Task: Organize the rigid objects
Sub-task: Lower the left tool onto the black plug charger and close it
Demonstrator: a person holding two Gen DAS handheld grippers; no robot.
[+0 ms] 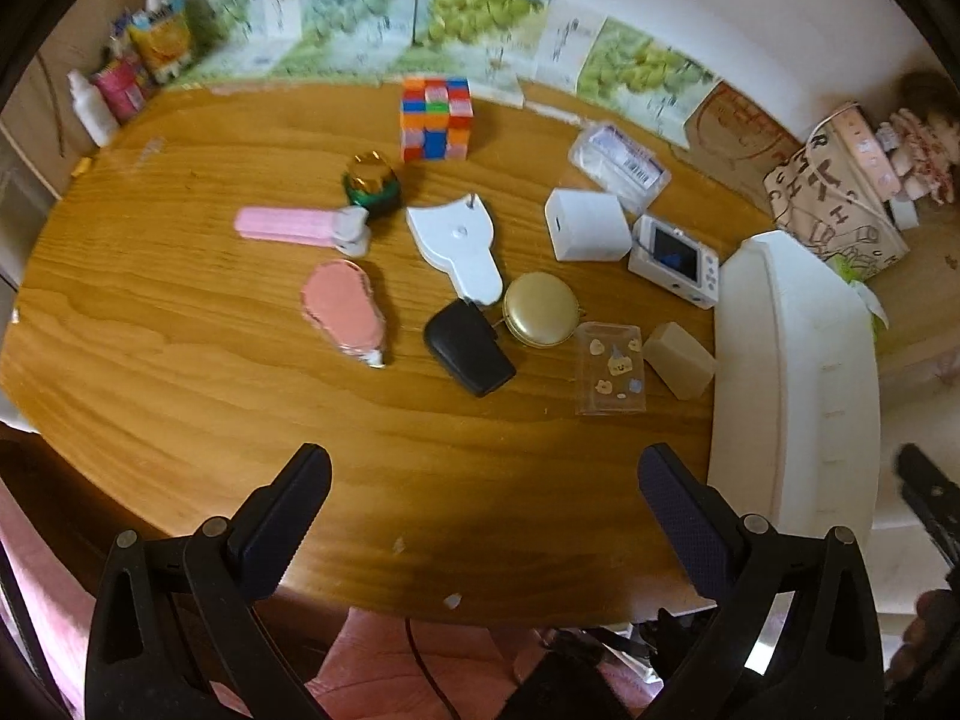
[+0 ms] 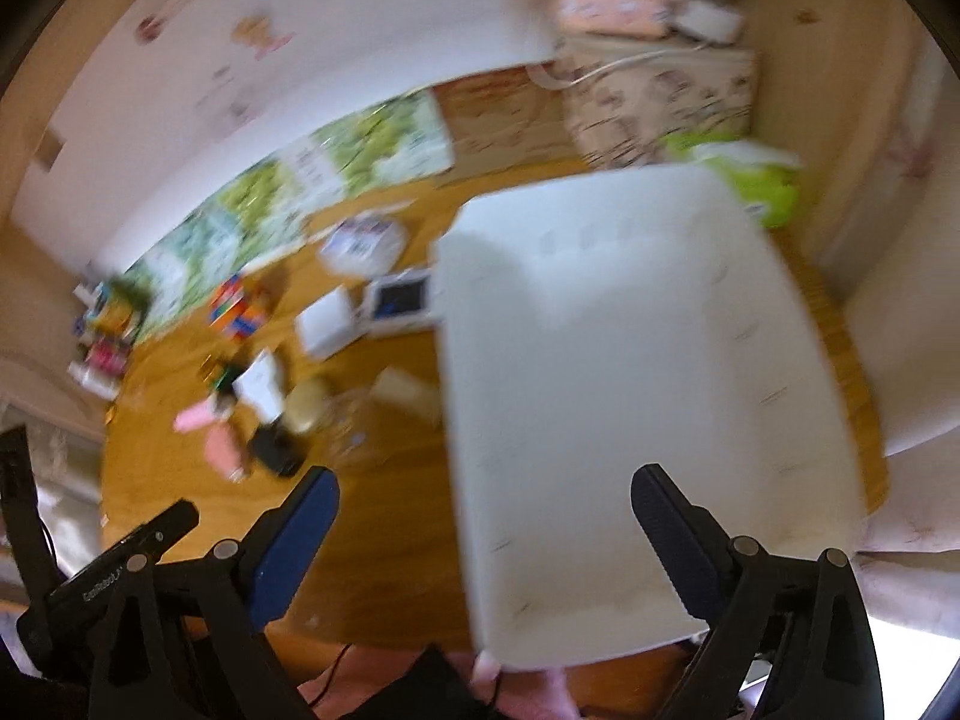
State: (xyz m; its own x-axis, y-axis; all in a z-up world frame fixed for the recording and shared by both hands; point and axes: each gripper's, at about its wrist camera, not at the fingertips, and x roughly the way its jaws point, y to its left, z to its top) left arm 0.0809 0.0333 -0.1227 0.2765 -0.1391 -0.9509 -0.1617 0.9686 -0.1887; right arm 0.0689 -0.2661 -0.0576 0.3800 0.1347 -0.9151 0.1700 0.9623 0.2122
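Note:
Several small objects lie on the wooden table (image 1: 180, 360): a colour cube (image 1: 436, 118), a green and gold jar (image 1: 372, 183), a pink clip (image 1: 300, 227), a pink oval case (image 1: 343, 312), a white cat-shaped board (image 1: 459, 246), a black case (image 1: 468, 348), a gold round tin (image 1: 541, 309), a clear sticker card (image 1: 610, 367), a beige block (image 1: 679, 360), a white box (image 1: 588, 225) and a small camera (image 1: 675, 258). A white bin (image 2: 630, 396) stands at the table's right end. My left gripper (image 1: 483, 498) is open and empty above the near table edge. My right gripper (image 2: 483, 516) is open and empty over the bin's near left rim.
Leaf-print cards (image 1: 468, 30) line the wall behind the table. Bottles and packets (image 1: 132, 78) crowd the far left corner. A printed bag (image 1: 834, 192) and a green item (image 2: 762, 180) sit beyond the bin. A plastic packet (image 1: 618, 165) lies behind the white box.

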